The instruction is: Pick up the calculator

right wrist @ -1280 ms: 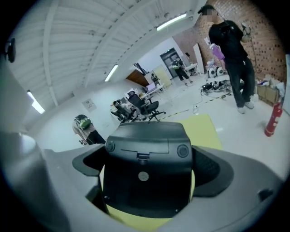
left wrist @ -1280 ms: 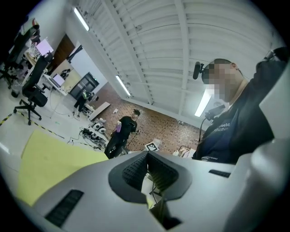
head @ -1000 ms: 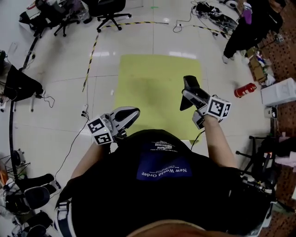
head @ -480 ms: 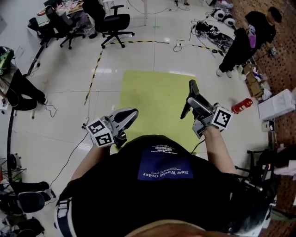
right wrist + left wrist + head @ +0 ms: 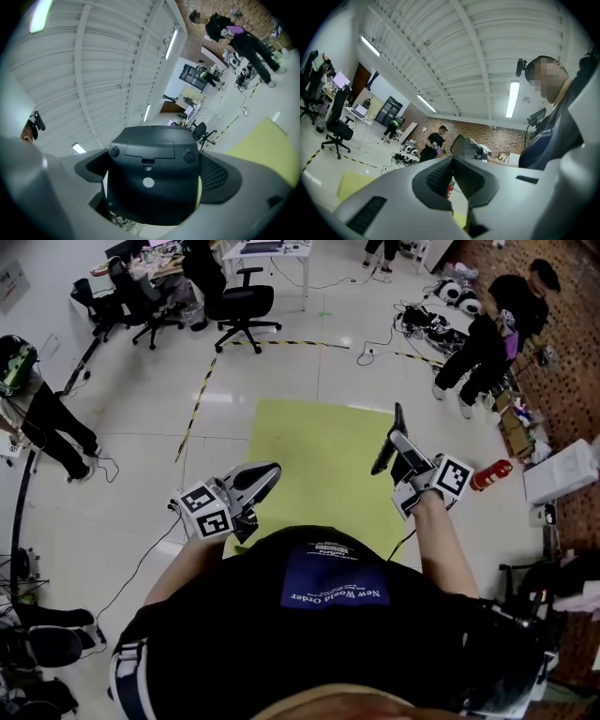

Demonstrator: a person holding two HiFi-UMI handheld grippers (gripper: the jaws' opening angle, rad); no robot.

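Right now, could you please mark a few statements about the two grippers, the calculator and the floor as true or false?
1. The right gripper is shut on the black plastic calculator. True.
2. The left gripper holds a pen. False: its jaws are together with nothing between them.
3. The calculator lies flat on the yellow-green floor mat. False: it is held up in the right gripper, off the mat.
4. A red cylinder lies on the floor on the right gripper's side. True.

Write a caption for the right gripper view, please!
Right gripper clamped on the black calculator, its back facing the camera.
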